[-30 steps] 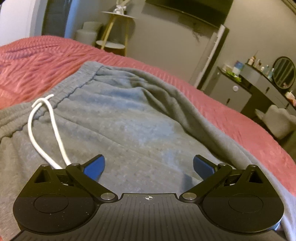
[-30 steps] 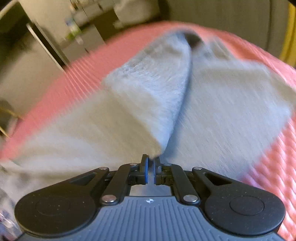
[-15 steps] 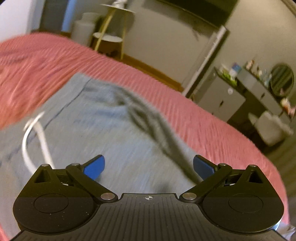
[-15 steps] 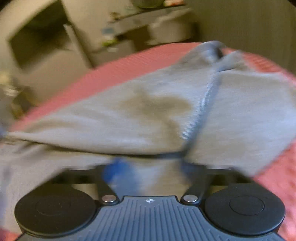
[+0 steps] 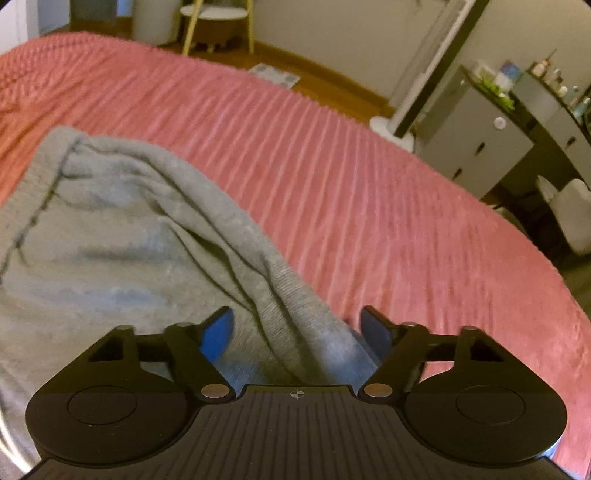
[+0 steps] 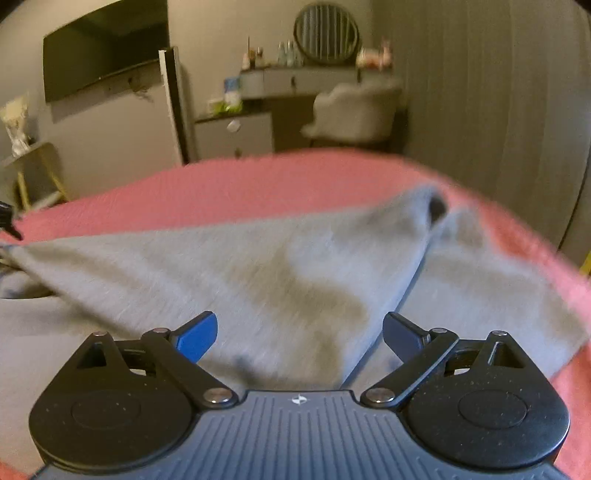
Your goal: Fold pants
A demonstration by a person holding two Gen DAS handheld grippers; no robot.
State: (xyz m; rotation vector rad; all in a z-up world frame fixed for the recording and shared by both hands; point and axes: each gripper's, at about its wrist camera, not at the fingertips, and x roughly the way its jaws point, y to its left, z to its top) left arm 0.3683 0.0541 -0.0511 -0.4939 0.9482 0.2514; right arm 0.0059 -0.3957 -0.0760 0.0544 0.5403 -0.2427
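Note:
Grey sweatpants [image 5: 129, 240] lie on a pink ribbed bedspread [image 5: 351, 192]. In the left wrist view a raised fold of the grey cloth runs down between the fingers of my left gripper [image 5: 299, 328], which is open around it. In the right wrist view the pants [image 6: 280, 273] lie with one leg folded over the other, a cuff opening at the far right. My right gripper [image 6: 301, 332] is open just above the folded leg and holds nothing.
The bedspread [image 6: 258, 184] ends at the far side of the bed. Beyond stand a grey cabinet [image 5: 476, 144], a vanity with a round mirror [image 6: 325, 33], a white chair [image 6: 354, 110], a wall TV [image 6: 103, 48] and a small side table [image 5: 218, 14].
My right gripper has opened and let go of the pant leg, then drawn back. My left gripper has moved right along the pants to the folded edge; the white drawstring has left its view.

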